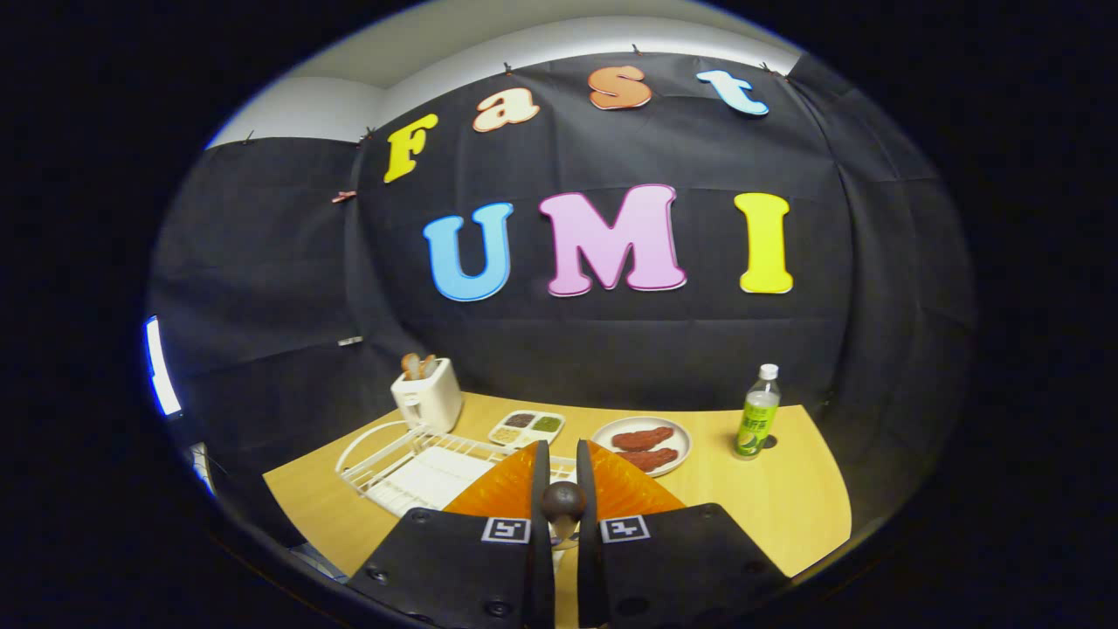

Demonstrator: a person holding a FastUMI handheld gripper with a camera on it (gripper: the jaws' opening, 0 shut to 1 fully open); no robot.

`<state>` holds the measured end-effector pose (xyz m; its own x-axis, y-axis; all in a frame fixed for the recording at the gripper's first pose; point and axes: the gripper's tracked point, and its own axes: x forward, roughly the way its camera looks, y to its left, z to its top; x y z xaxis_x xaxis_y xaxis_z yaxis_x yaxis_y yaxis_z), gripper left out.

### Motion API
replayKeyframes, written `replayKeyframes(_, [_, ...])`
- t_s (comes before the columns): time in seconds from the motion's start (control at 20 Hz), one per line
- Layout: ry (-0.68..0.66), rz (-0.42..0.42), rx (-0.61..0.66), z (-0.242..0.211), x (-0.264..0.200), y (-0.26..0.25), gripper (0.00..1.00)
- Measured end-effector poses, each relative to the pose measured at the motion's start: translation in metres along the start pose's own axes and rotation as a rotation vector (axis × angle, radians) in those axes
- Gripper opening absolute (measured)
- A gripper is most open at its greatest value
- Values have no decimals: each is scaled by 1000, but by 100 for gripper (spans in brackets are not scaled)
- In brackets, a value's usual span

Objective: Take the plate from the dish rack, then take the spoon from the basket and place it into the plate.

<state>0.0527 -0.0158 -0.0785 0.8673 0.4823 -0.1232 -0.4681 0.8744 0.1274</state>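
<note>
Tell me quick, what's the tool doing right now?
The tool: closed on the spoon, its dark rounded end between the fingers, above the orange plate.

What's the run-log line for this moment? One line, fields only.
fingers: shut on spoon | just beyond: orange ribbed piece | dish rack: beyond, left | table: toaster, bottle, plate of meat

Booth with a wooden table, as I see it from the gripper view.

I see black cloth [262, 262] draped as the booth's wall, creased and clipped along its top edge, with a pale wall and ceiling [524, 35] above it. A light wooden table [786, 498] meets the cloth at its far edge. A bright light strip [160, 367] glows at the side.
</note>
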Motion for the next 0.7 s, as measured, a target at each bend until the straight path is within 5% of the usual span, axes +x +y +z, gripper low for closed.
replayKeyframes(0.35, [85, 177, 21, -71, -10, 93, 14])
replayKeyframes(0.7, [134, 269, 28, -145, 25, 144, 14])
